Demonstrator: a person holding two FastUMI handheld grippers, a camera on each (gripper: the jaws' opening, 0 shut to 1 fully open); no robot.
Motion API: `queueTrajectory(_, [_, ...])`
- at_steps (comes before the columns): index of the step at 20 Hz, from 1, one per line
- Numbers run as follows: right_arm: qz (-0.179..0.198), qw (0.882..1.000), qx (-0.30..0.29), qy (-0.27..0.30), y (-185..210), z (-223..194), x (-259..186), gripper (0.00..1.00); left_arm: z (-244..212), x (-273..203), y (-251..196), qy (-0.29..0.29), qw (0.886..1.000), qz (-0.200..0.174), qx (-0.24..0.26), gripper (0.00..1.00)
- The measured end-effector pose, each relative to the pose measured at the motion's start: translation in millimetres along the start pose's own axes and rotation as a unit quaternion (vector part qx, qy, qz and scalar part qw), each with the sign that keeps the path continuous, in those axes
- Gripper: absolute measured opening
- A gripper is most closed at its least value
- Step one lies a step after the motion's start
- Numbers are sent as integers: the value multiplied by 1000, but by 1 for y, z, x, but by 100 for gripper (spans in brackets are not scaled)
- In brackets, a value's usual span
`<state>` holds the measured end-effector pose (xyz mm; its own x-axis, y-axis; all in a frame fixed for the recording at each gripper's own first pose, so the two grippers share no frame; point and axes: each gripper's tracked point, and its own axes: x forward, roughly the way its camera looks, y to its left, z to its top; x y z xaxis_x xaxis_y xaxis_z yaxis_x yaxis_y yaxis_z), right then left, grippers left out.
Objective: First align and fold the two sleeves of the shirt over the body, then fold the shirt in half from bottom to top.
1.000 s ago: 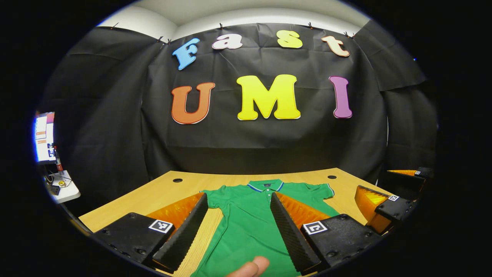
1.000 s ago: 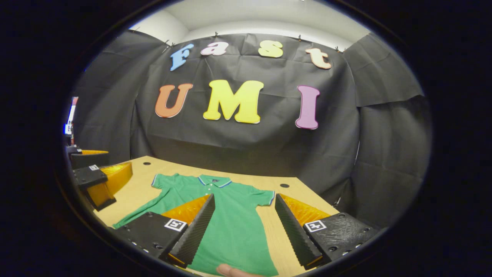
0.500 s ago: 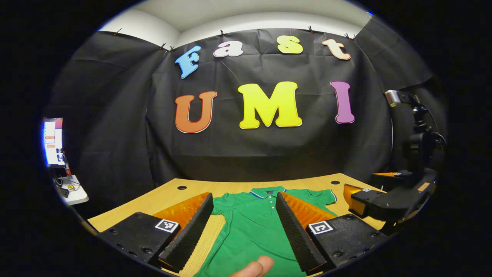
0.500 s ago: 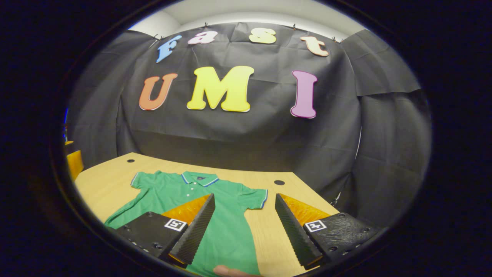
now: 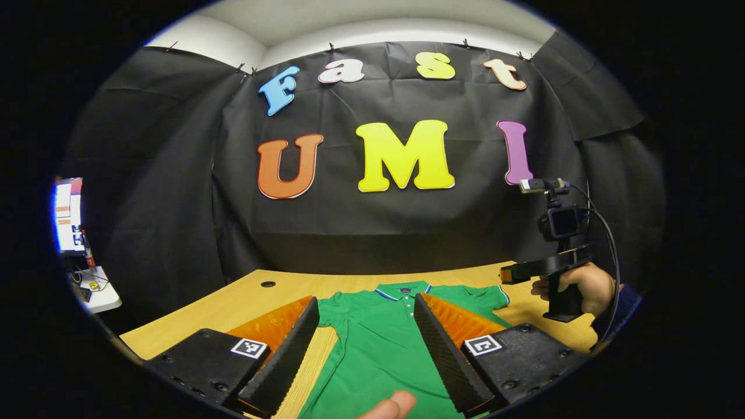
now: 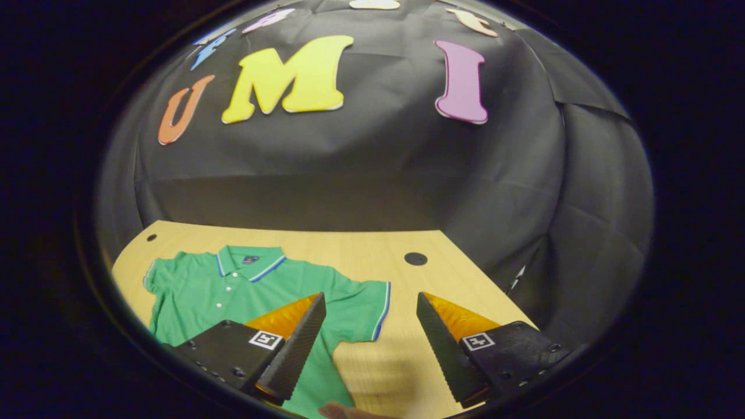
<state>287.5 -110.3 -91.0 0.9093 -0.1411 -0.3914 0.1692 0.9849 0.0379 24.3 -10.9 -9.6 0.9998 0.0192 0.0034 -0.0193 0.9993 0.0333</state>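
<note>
Right gripper (image 6: 370,326) has swung toward the right sleeve (image 6: 364,302); we keep both tongs wide, left gripper (image 5: 365,331) over the shirt (image 5: 378,343), and pinch the cuff.

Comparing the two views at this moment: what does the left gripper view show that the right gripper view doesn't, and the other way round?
Left gripper view: a lit monitor above a small white side table at the far left, and a hand holding the right gripper above the table's right side.
Right gripper view: the shirt's right sleeve laid out flat, with a round black hole in the tabletop beyond it.
Both: the green polo shirt lying flat on the light wooden table, and open fingers in front.
</note>
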Motion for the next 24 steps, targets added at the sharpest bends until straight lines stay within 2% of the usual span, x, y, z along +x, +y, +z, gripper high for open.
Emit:
queueTrajectory(5, [-6, 997, 9, 78, 4, -39, 51, 96, -4, 4, -3, 2, 1000, -2, 15, 100])
queueTrajectory(9, [-6, 993, 28, 116, 7, -57, 67, 95, -4, 3, -2, 1, 1000, -1, 23, 100])
queueTrajectory(11, [-4, 988, 53, 141, 9, -69, 69, 90, -4, 4, 1, 2, 1000, 1, 20, 100])
queueTrajectory(12, [4, 985, 69, 155, 11, -73, 70, 84, -4, 4, 3, 3, 1000, 2, 18, 100])
queueTrajectory(14, [2, 985, 79, 151, 7, -72, 76, 57, -6, 6, 7, 8, 1000, 5, 13, 100])
queueTrajectory(15, [13, 985, 87, 151, 10, -70, 75, 36, -8, 7, 10, 11, 1000, 9, 11, 100])
queueTrajectory(16, [27, 983, 96, 153, 15, -69, 75, 28, -10, 8, 12, 14, 1000, 13, 9, 100])
queueTrajectory(17, [31, 983, 97, 154, 15, -67, 76, 8, -10, 10, 13, 17, 1000, 14, 5, 100])
queueTrajectory(18, [33, 983, 92, 152, 14, -67, 76, 8, -11, 11, 13, 19, 1000, 14, 3, 100])
queueTrajectory(20, [32, 985, 80, 146, 14, -63, 74, 1, -14, 12, 17, 24, 1000, 17, 1, 100])
queueTrajectory(22, [33, 988, 63, 135, 15, -56, 72, 0, -15, 13, 16, 27, 1000, 15, -2, 100])
queueTrajectory(24, [54, 989, 55, 123, 26, -46, 65, 1, -18, 14, 12, 32, 999, 10, -12, 100])
